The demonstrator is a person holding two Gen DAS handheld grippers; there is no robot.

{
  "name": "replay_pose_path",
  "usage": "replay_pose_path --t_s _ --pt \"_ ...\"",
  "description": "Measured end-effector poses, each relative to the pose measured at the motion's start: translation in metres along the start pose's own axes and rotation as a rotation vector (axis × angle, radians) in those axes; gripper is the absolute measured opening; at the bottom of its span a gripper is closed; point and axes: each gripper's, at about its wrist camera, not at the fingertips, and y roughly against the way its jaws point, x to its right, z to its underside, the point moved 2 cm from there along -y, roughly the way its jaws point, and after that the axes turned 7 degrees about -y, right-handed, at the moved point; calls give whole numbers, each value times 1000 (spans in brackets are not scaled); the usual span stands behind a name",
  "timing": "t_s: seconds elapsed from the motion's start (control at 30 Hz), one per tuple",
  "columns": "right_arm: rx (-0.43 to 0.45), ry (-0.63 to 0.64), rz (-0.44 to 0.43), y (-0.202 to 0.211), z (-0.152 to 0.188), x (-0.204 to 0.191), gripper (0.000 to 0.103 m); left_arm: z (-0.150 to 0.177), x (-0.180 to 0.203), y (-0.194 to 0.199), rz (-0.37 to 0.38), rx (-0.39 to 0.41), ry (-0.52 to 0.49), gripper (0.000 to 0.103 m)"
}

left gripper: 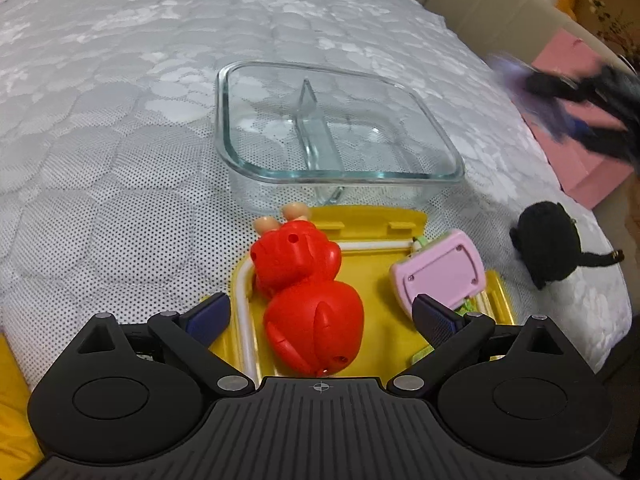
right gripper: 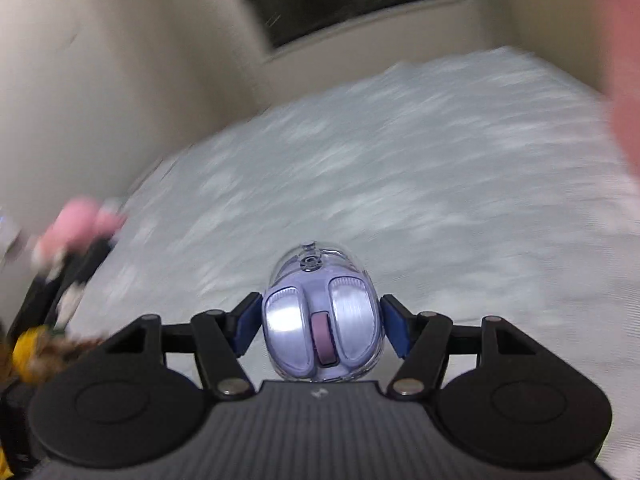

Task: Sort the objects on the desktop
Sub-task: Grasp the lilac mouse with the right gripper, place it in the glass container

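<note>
1. Mouse first: the small lilac computer mouse with a clear domed plastic shell sits between the blue-padded fingers of the right gripper, pinched at its two flanks and carried above the bed; the blurred surroundings suggest it is in transit.
2. It looks light and rigid, but the glossy curved shell is likely slippery, so the flat mid-sides are the safest hold.
3. Beyond the clear square glass container with a centre divider, the white quilted bedspread shows a soft, dotted weave.
4. Just in front of that glass container lies a yellow plastic lid, bearing a glossy red hard-plastic toy figure and a pink rounded-rectangle gadget.
5. To the right of the glass container rests a fuzzy black plush toy.
6. The left gripper hovers over the lid, fingers spread and holding nothing.
</note>
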Motion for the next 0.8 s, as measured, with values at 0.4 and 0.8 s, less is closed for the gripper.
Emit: replay_pose_path --t_s 0.4,0.8 --pt "-226 240 225 -118 46 -84 66 2 -11 14 50 42 6 100" --pt "-165 164 96 -51 43 -44 63 -5 -11 8 54 28 43 100"
